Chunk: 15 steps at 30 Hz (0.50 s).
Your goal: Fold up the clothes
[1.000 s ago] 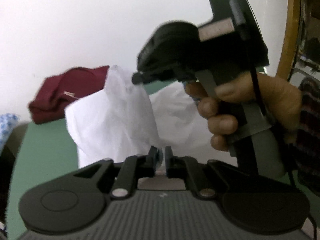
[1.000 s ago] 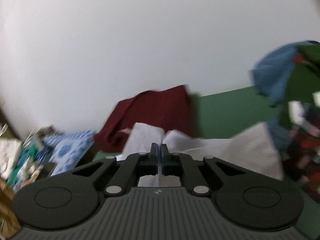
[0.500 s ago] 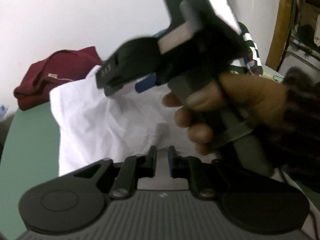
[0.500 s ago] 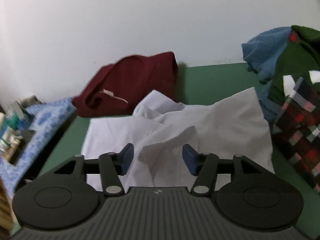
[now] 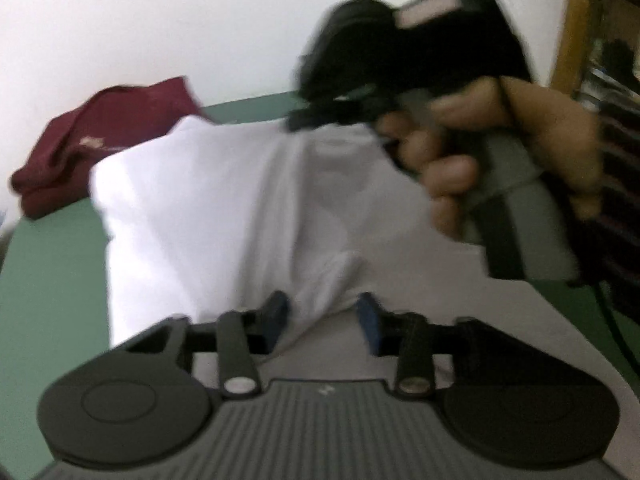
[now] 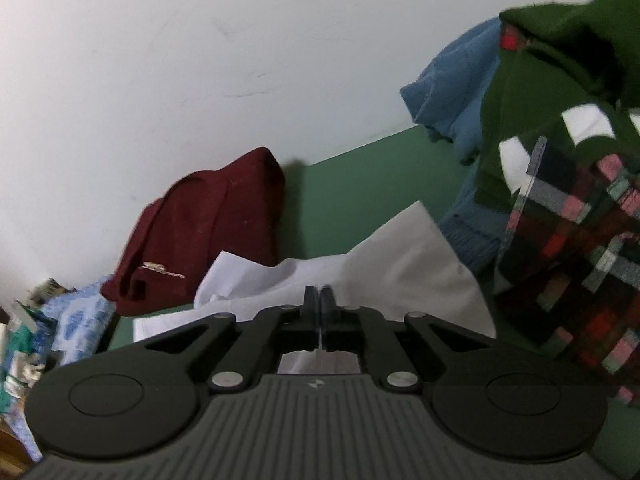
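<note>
Left wrist view shows the left hand-held gripper opening around the soft, light white shirt, best pinched at its 9 o'clock edge, while the right hand-held gripper is clamped on it.

Shirt on the table, sweater behind-left, heaped clothes probably right.

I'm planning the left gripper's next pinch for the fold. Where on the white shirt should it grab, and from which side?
Grip the raised ridge of the white shirt between the opening left gripper fingers, coming from the near edge. That bunched fold stands up off the table, unlike the flat cloth around it.
</note>
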### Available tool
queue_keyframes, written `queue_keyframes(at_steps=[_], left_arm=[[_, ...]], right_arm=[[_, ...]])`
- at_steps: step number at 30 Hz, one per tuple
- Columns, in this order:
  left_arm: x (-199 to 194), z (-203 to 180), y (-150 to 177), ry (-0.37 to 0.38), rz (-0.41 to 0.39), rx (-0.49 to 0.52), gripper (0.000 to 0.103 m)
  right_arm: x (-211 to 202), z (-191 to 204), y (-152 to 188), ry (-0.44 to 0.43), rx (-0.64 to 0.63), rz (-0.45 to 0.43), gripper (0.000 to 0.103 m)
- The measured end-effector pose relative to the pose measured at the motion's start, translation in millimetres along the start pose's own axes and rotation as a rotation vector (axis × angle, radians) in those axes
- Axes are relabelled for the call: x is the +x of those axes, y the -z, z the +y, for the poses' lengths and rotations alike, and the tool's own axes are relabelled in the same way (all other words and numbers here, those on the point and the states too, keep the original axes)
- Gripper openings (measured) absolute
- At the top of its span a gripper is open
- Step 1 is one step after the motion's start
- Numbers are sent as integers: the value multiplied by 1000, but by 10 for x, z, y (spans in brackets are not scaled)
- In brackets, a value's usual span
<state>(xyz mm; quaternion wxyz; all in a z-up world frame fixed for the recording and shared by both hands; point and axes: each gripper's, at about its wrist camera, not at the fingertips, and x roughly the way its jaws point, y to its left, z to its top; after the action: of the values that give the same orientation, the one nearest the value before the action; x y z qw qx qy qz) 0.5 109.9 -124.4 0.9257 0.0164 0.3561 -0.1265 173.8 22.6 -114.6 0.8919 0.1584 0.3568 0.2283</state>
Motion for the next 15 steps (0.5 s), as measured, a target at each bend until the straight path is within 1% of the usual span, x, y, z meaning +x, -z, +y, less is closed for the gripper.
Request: queue_keyframes(at_steps=[1,2,3,4,5,6,7,8,10,12,15], left_arm=[[-5,-16,2,12,5,1,30],[-13,-30,4,25,10,2,29],[-60,-13,21,45,6,0,30],[-108,5,38,65,2,-2,31],[-176,45,63,87,-4,-12,35],[-243,89,91,106,-2,-22,40],[-308,135,119,125,0,-33,44],[-339,215,127,147,7,-48,49],[-430,302,170,161,11,-70,49],[-505,336,213,134,18,-56,51],[-532,398,271,81,28,-47,52]], right_arm=[[13,-10,5,-6,-3,27,3],[26,-21,11,-13,-5,55,10],[6,-25,19,-18,-14,70,15],[-60,-20,35,-36,-38,74,15],[-155,-5,65,-69,-79,82,15],[-250,12,109,-102,-123,103,17],[-337,26,157,-131,-162,130,21],[-421,37,213,-163,-198,164,27],[-556,68,363,-221,-271,238,29],[-617,121,525,-238,-354,287,28],[-608,207,741,-213,-475,297,29]])
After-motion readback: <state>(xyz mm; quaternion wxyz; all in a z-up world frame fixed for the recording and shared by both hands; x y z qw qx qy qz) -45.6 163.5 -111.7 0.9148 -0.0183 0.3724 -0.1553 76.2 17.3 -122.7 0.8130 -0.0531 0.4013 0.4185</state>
